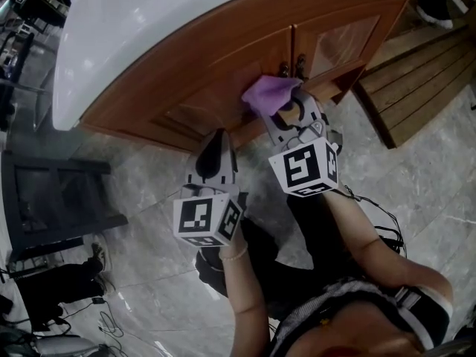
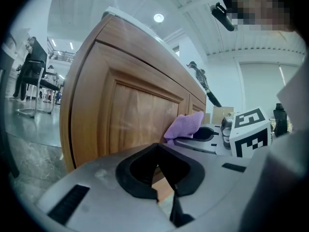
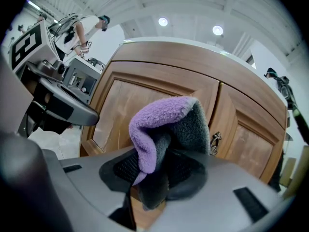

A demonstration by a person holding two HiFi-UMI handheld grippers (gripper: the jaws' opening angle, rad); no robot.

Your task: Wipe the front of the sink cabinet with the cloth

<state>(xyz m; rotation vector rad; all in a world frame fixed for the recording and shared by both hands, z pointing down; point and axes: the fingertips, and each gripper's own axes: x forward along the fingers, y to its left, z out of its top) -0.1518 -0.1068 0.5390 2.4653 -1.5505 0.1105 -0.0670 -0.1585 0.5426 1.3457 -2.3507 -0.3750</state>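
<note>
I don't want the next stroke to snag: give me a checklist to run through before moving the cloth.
1. Cloth clamped in right gripper: ok.
2. Cloth pressed on cabinet door: cannot tell; it looks close or touching.
3. Left gripper shut, empty, apart from the cloth: ok.
4. Path free of door handles: not ok; they sit right beside the cloth and could catch it.
</note>
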